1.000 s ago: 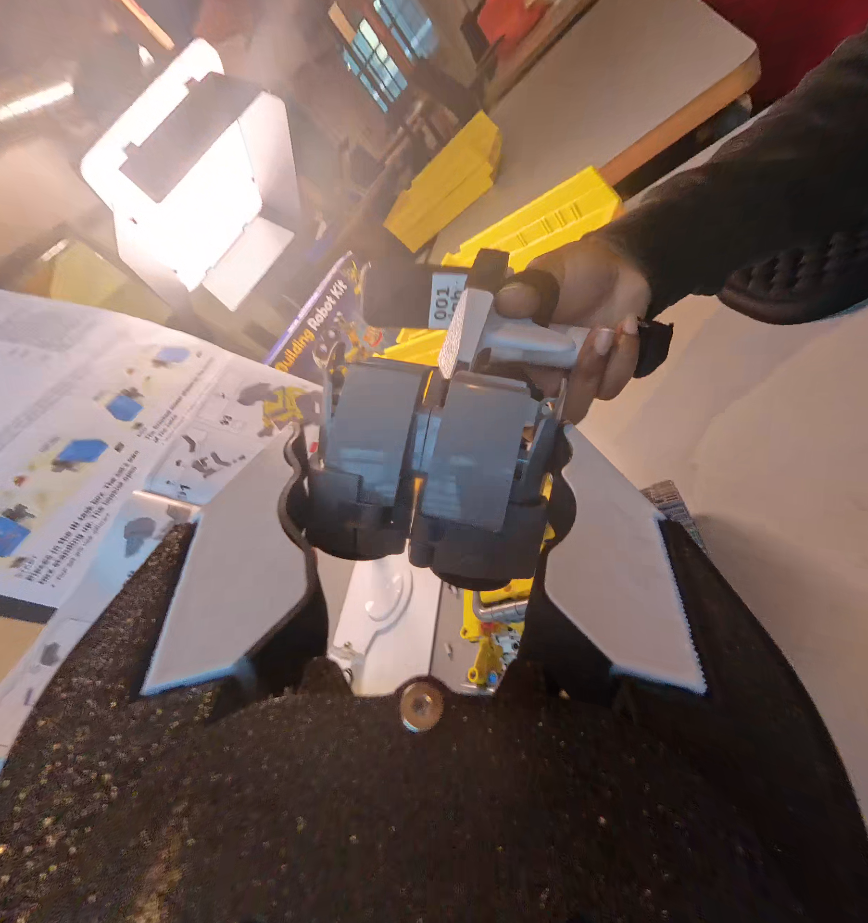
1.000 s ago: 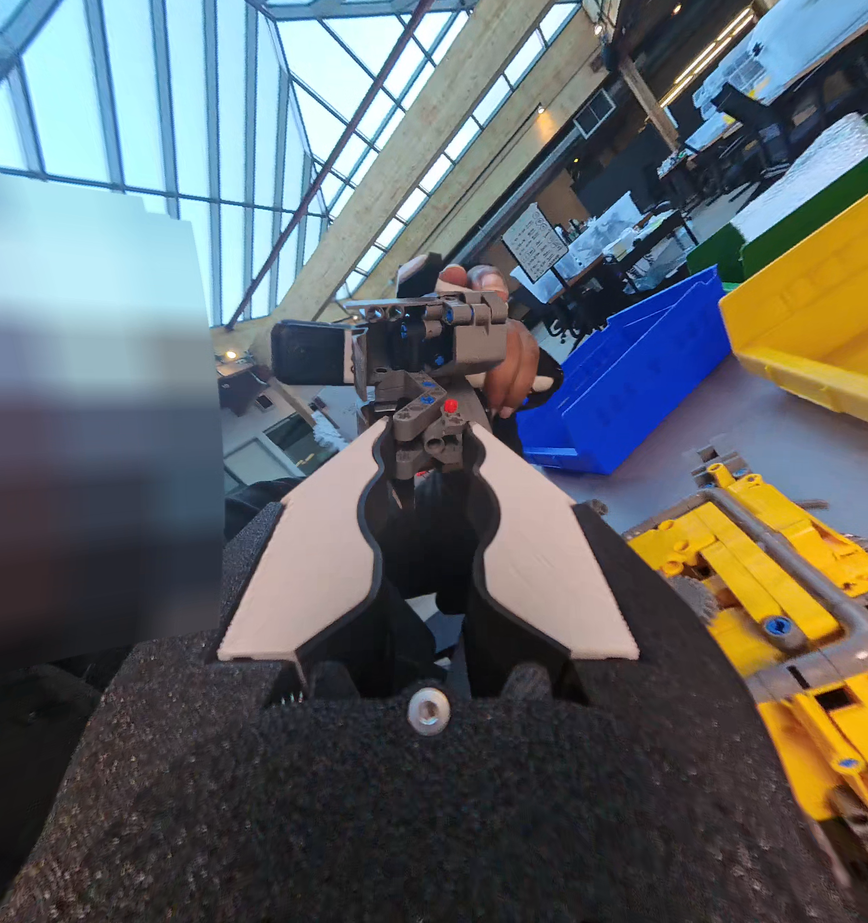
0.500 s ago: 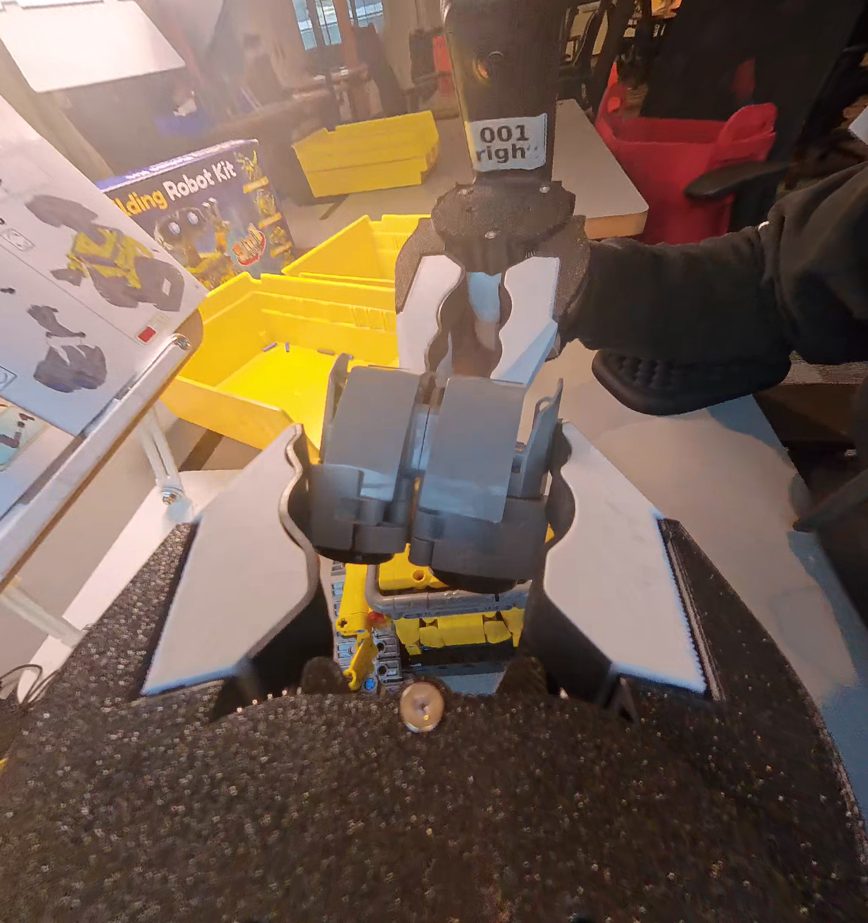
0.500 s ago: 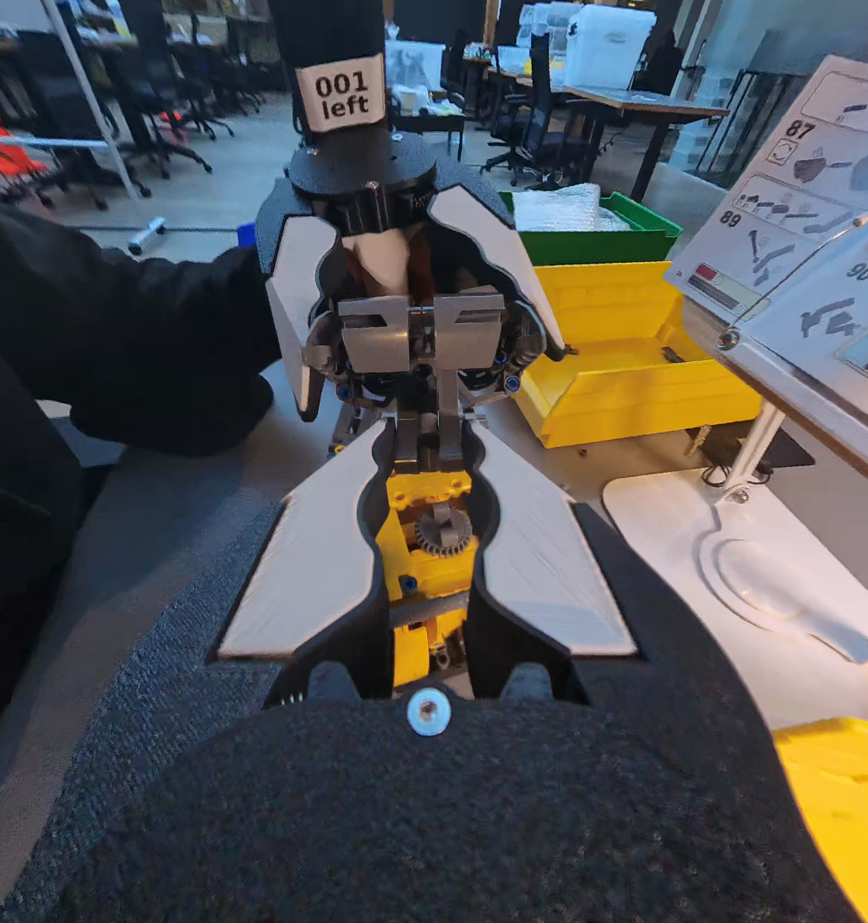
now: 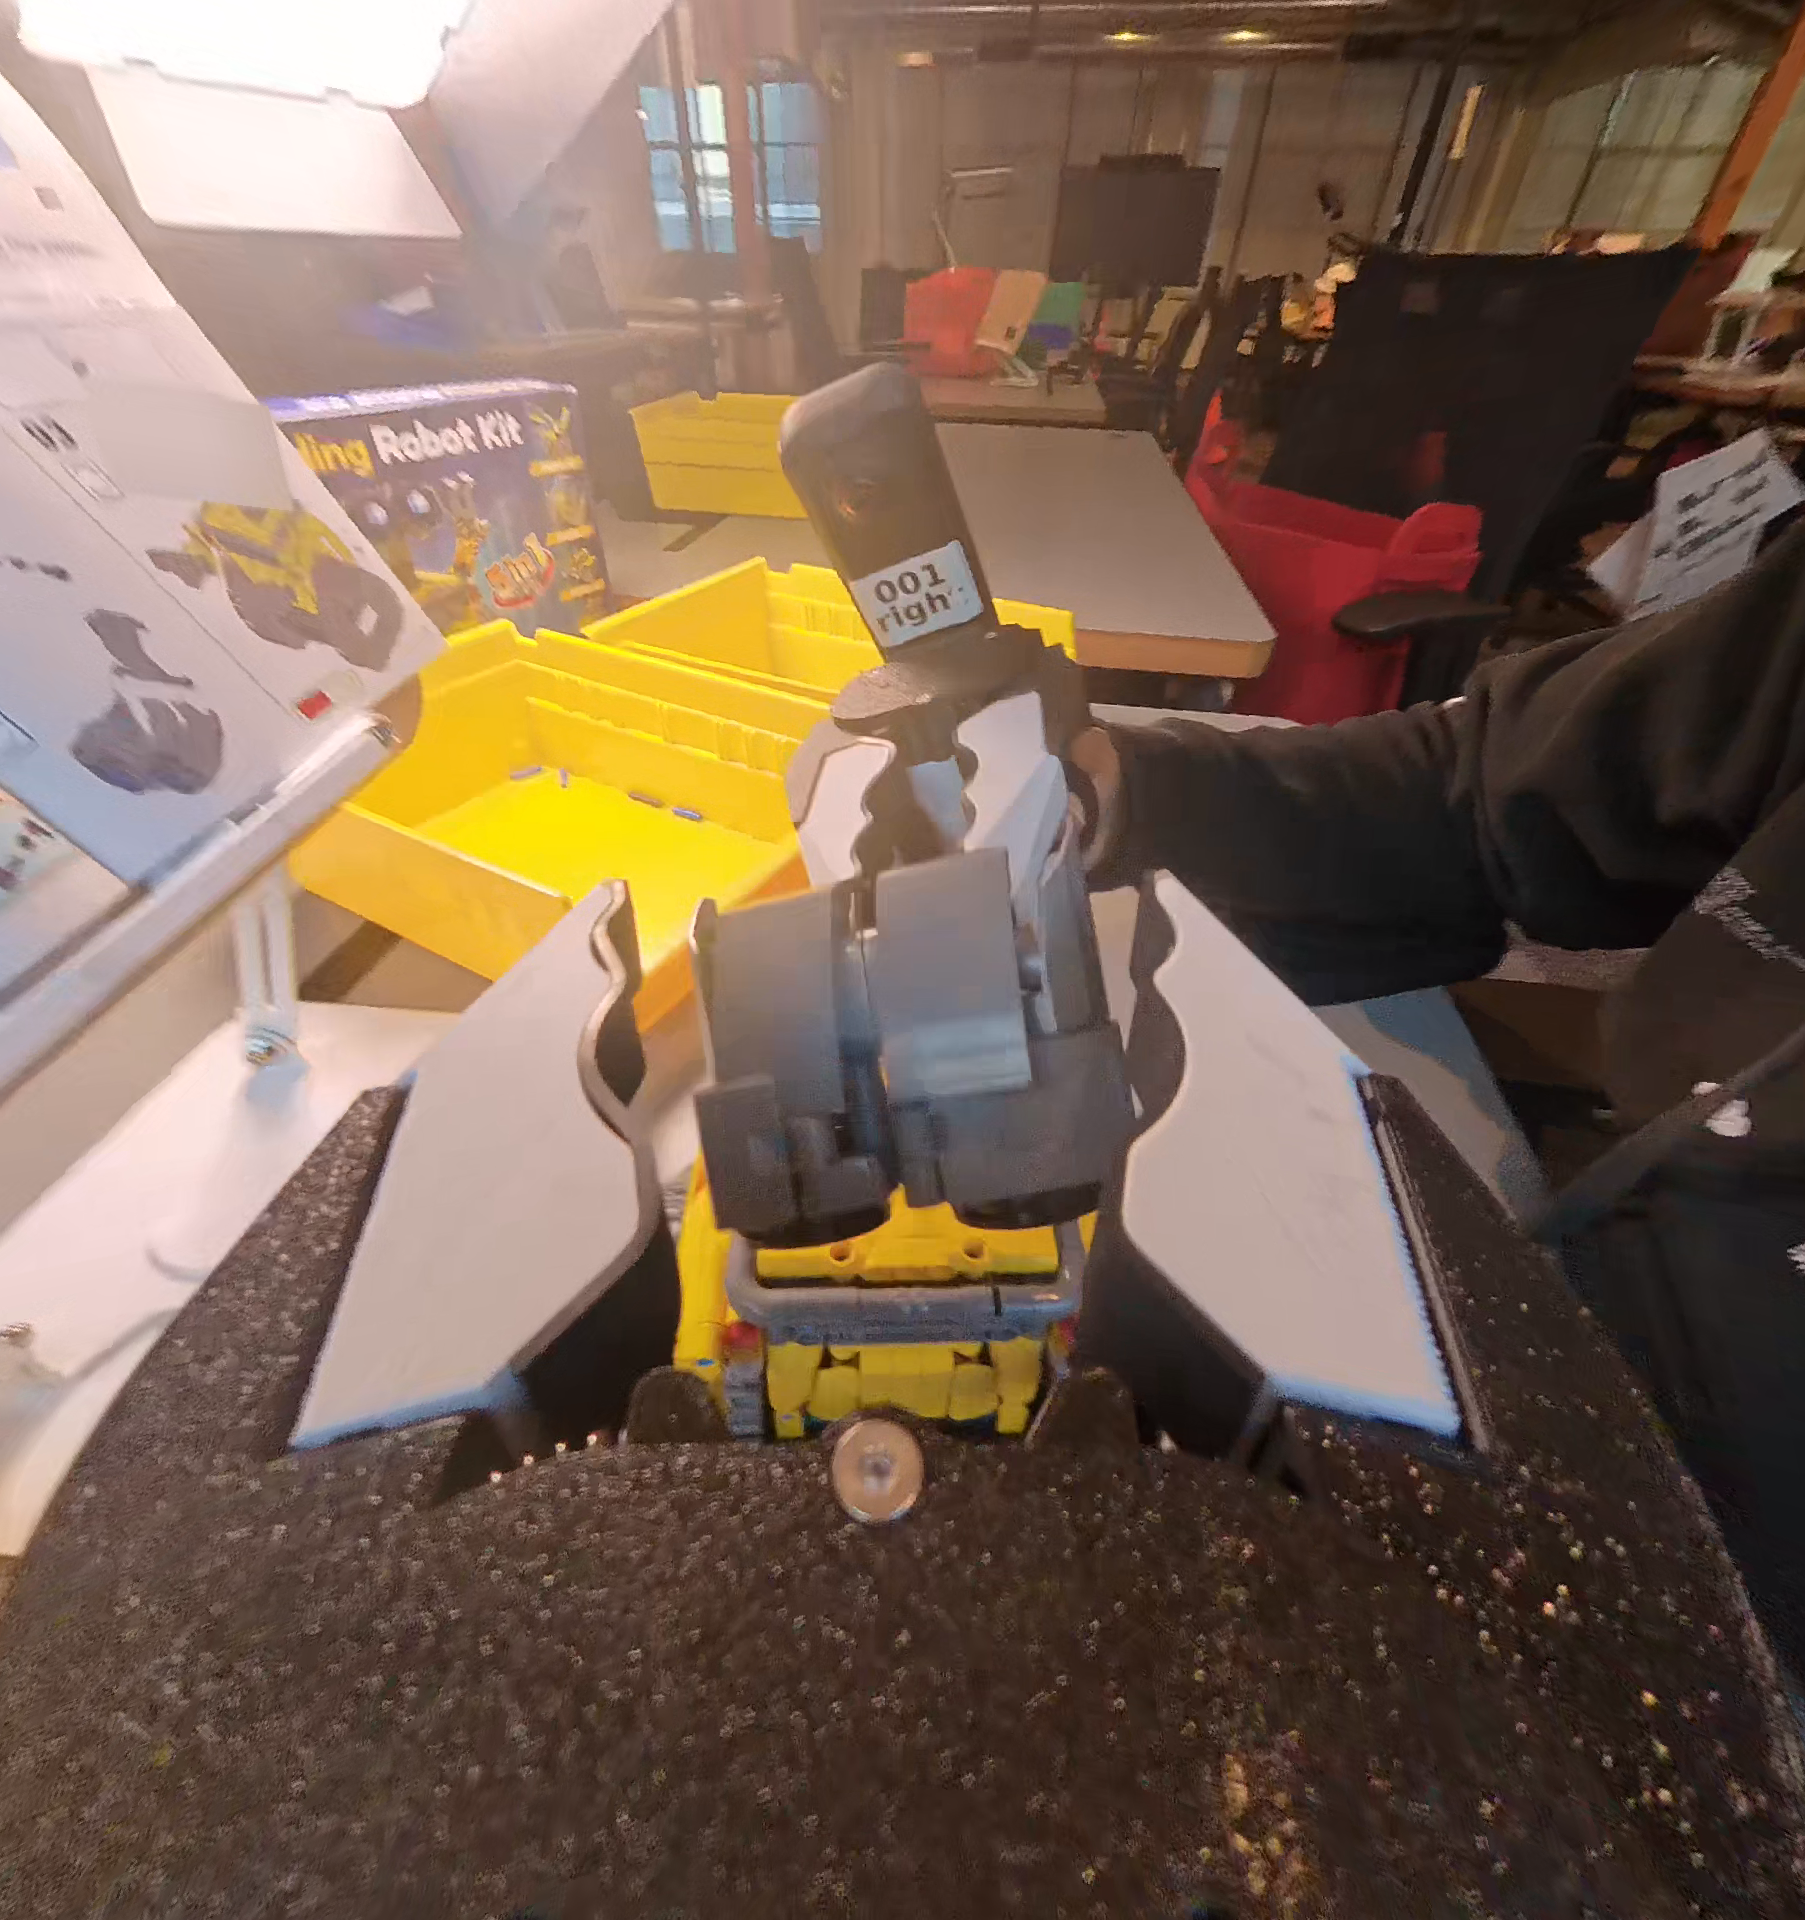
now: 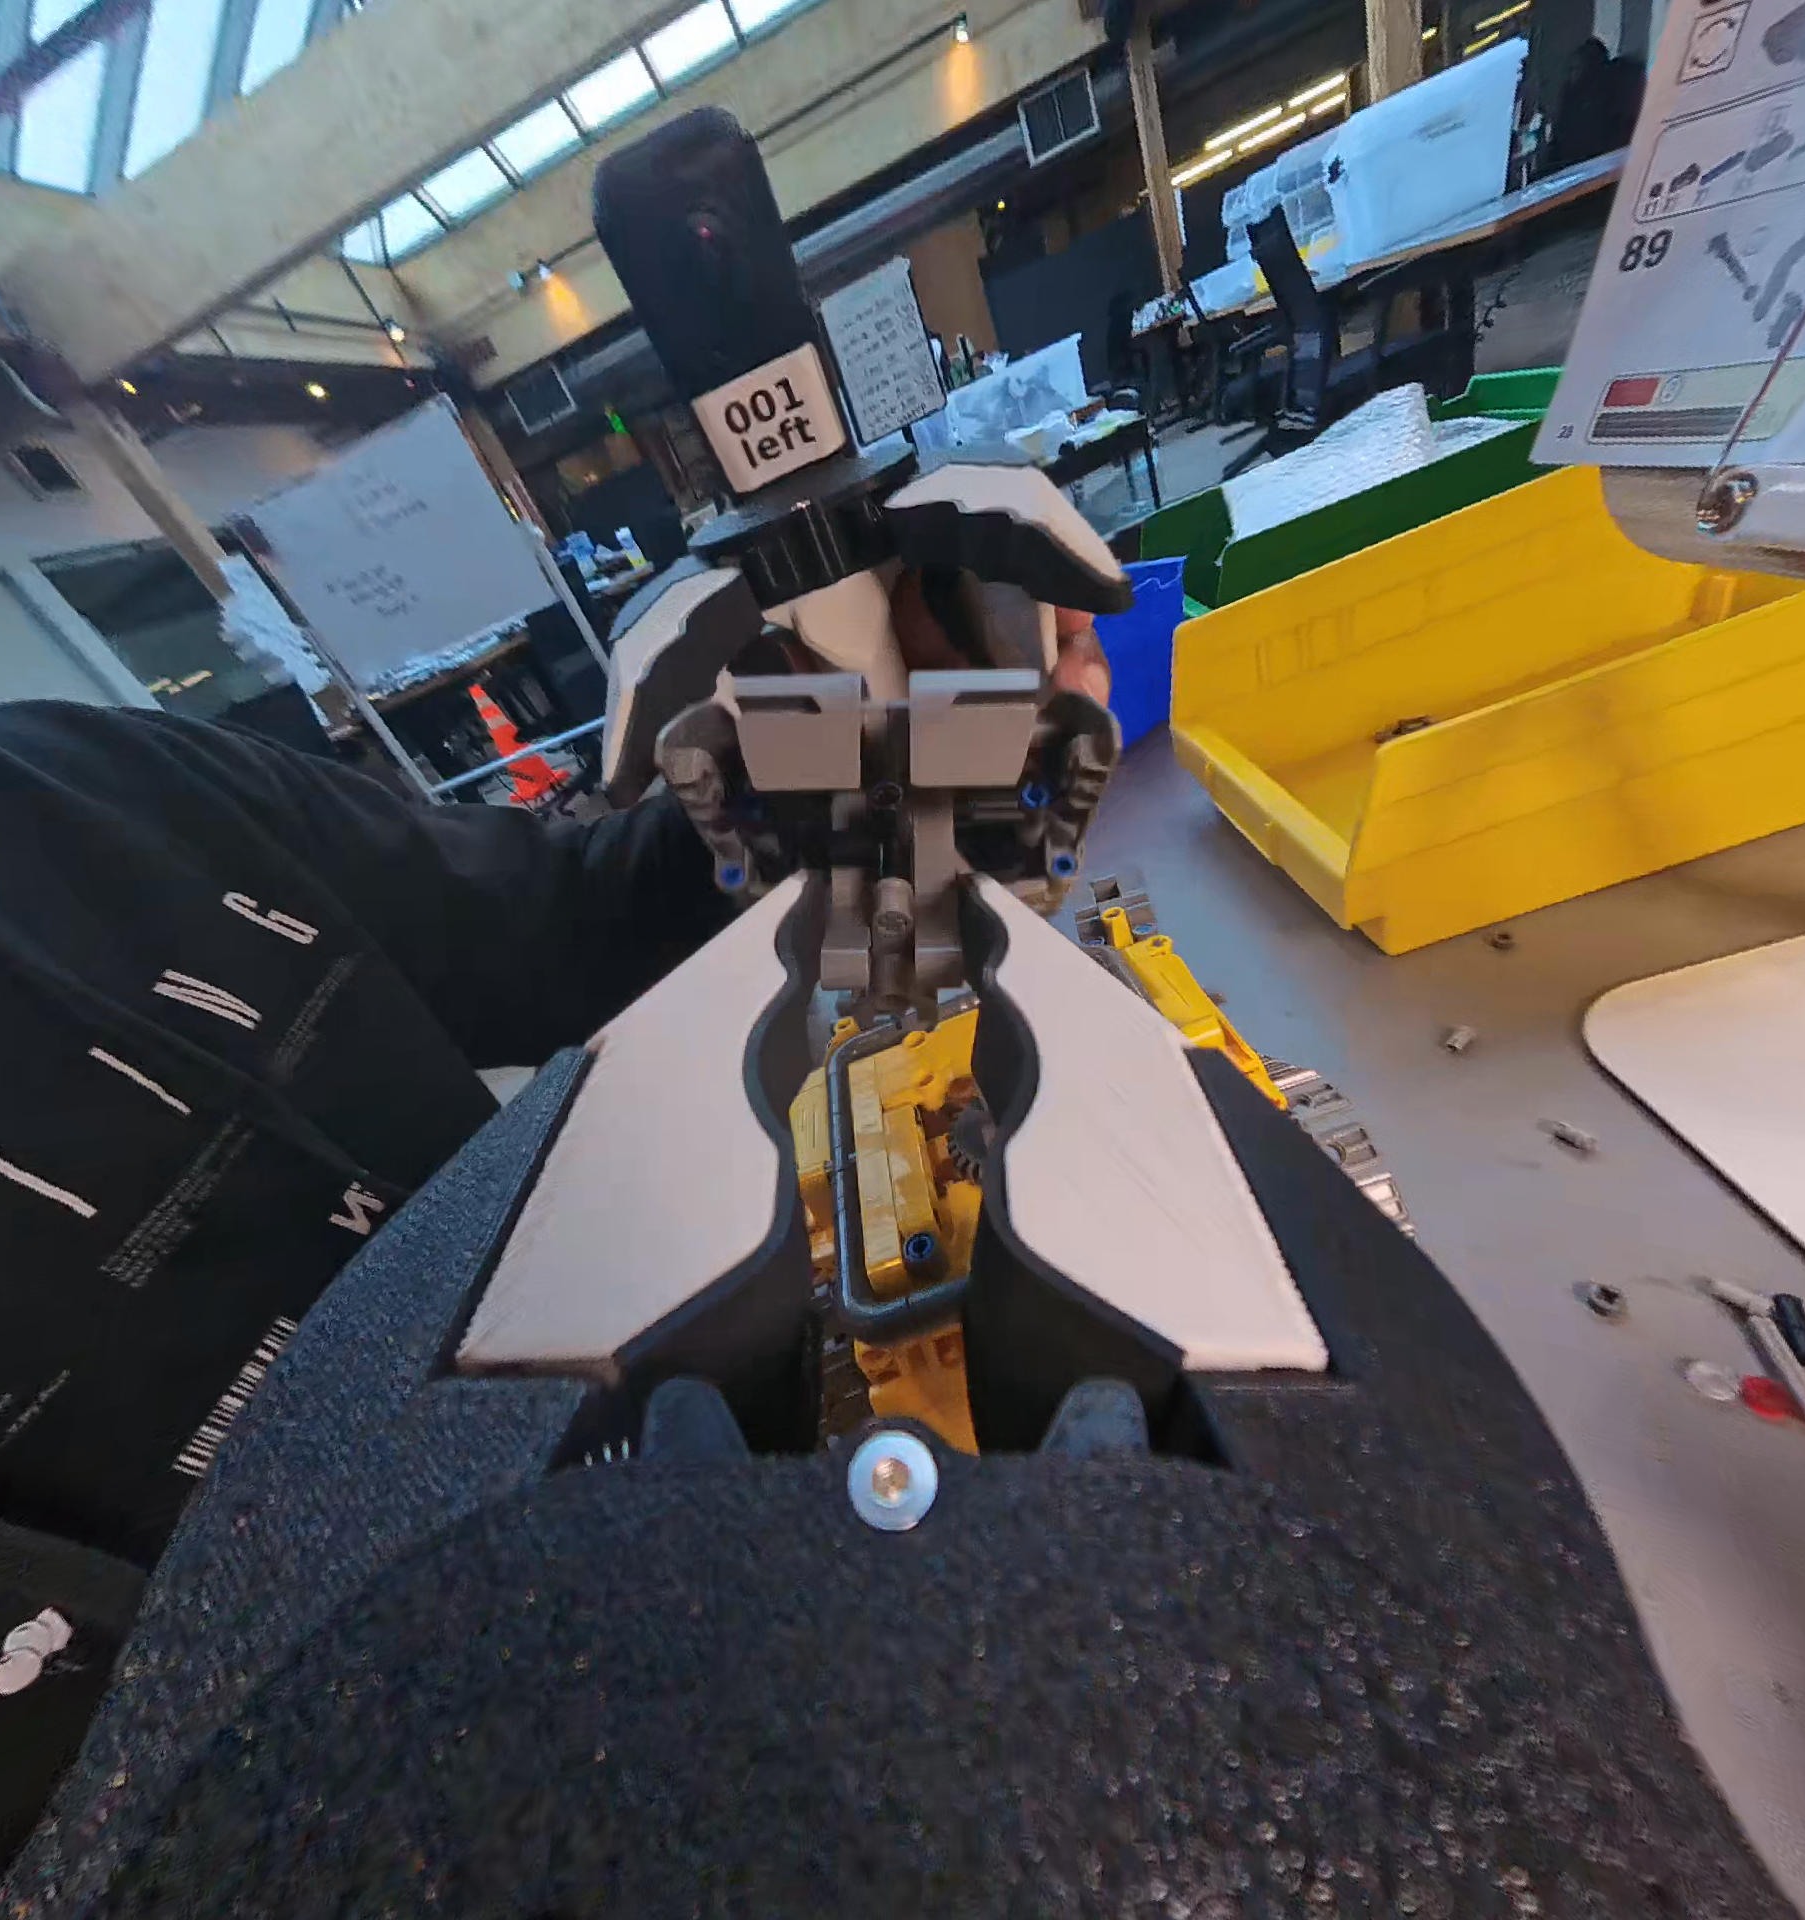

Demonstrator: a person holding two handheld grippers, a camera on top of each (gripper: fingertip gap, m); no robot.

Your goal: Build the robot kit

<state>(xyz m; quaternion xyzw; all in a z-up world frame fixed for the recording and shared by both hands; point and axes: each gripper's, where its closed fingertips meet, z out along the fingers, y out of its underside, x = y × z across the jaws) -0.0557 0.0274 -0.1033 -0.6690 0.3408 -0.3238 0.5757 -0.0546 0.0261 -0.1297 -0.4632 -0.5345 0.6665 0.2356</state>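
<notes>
In the left wrist view, the left gripper [image 5: 882, 1023] stands wide, and the grey brick assembly [image 5: 903, 1049] sits between its two fingers with a clear gap on each side, so neither finger touches it. In the right wrist view, the right gripper [image 6: 887, 914] is narrow and closed on the lower stem of the same grey brick assembly [image 6: 882, 790], which rises just beyond the fingertips.

The assembly is made of building bricks, mostly dark and light grey. It has two flat grey panels side by side at the top, curved arms at both sides, and small blue pins. Its outline is a little blurred.

Directly below it, between the fingers, lies a yellow brick vehicle [image 6: 893, 1164] with a grey frame and a small gear, resting on the grey table [image 6: 1500, 1049].

Farther away stands a yellow bin [image 6: 1500, 727]. An instruction booklet [image 5: 98, 582] on a stand is at the left, and a dark sleeve [image 5: 1449, 790] reaches in from the right.
</notes>
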